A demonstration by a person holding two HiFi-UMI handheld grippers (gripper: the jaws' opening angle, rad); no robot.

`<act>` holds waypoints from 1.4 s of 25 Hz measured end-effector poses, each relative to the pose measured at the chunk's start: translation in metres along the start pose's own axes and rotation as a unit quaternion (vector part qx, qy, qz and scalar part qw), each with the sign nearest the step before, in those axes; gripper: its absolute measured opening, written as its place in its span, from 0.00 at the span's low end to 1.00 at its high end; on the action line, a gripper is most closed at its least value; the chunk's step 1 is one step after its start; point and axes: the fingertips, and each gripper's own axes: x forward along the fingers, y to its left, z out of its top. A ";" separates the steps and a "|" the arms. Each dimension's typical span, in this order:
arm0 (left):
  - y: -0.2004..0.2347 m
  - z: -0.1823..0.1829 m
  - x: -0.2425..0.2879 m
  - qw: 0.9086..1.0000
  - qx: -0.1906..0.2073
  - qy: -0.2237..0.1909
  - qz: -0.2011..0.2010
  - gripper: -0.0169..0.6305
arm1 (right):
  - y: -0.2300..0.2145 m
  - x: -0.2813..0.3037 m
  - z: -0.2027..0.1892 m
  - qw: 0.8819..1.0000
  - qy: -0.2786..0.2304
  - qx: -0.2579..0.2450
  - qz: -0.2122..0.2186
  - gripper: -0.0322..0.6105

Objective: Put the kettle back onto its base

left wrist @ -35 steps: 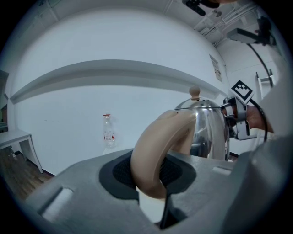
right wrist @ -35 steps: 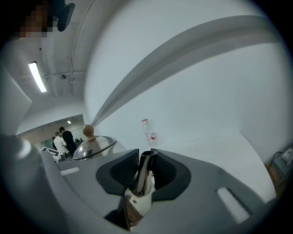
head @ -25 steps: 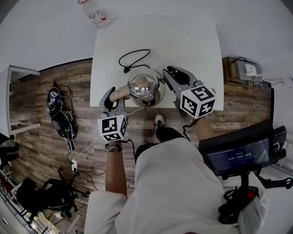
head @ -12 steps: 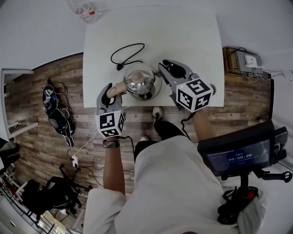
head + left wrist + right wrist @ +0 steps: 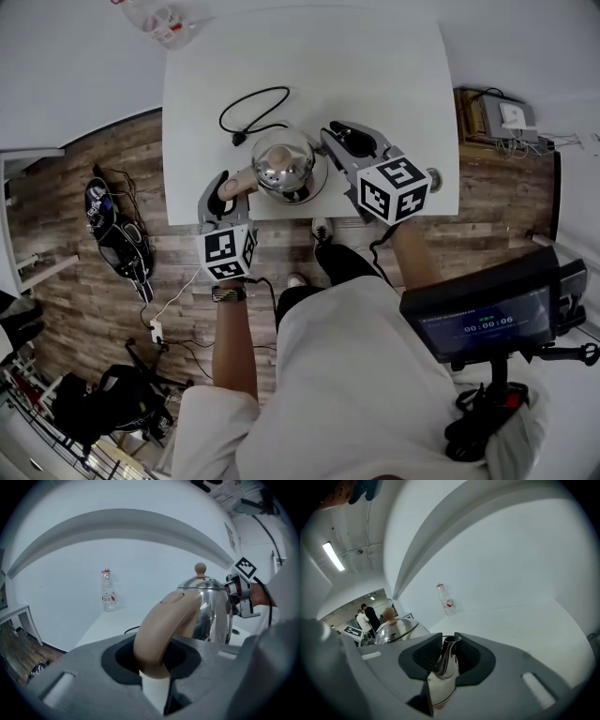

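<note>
Nearest the kettle's wearer-side, the person's left forearm (image 5: 231, 347) runs straight forward, a watch (image 5: 228, 294) on the wrist, and carries the left gripper (image 5: 225, 187) level toward the kettle (image 5: 281, 161). Its jaws are clenched on the kettle's beige handle (image 5: 159, 630), which curves up out of the dark pads in the left gripper view.

The right forearm (image 5: 412, 258) angles in from the kettle's other side, with the right gripper (image 5: 339, 136) turned diagonally so that its marker cube sits lower right of the kettle. In the right gripper view those jaws grasp the kettle's shiny spout (image 5: 446, 656) between the ribbed pads.

The kettle stands upright between the two grippers, near the table's (image 5: 394, 84) front edge, its lid knob (image 5: 200, 567) on top. A round base (image 5: 317, 187) shows as a rim under and just right of the kettle; whether the kettle is fully seated on it cannot be told.

Just beyond the kettle a black cord (image 5: 258, 108) lies looped on the tabletop. Well beyond the kettle, at the table's far left corner, is a clear bottle (image 5: 155, 19).
</note>
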 end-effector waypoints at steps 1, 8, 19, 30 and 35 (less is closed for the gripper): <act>0.000 -0.001 0.000 1.000 0.000 0.001 0.000 0.18 | 0.000 0.000 0.000 1.000 0.001 -0.001 0.000 0.18; 0.000 -0.002 0.005 1.000 -0.003 0.004 0.001 0.18 | -0.002 0.002 0.003 1.000 0.000 -0.008 -0.002 0.18; -0.003 -0.005 0.008 1.000 0.001 0.006 -0.002 0.18 | -0.003 -0.004 0.000 1.000 -0.005 -0.008 -0.010 0.18; -0.012 -0.016 0.016 1.000 0.010 0.017 -0.008 0.19 | -0.016 -0.008 -0.015 1.000 0.006 0.002 -0.028 0.18; -0.011 -0.024 0.020 1.000 0.005 0.025 -0.011 0.24 | -0.023 -0.007 -0.024 0.999 0.019 0.005 -0.037 0.27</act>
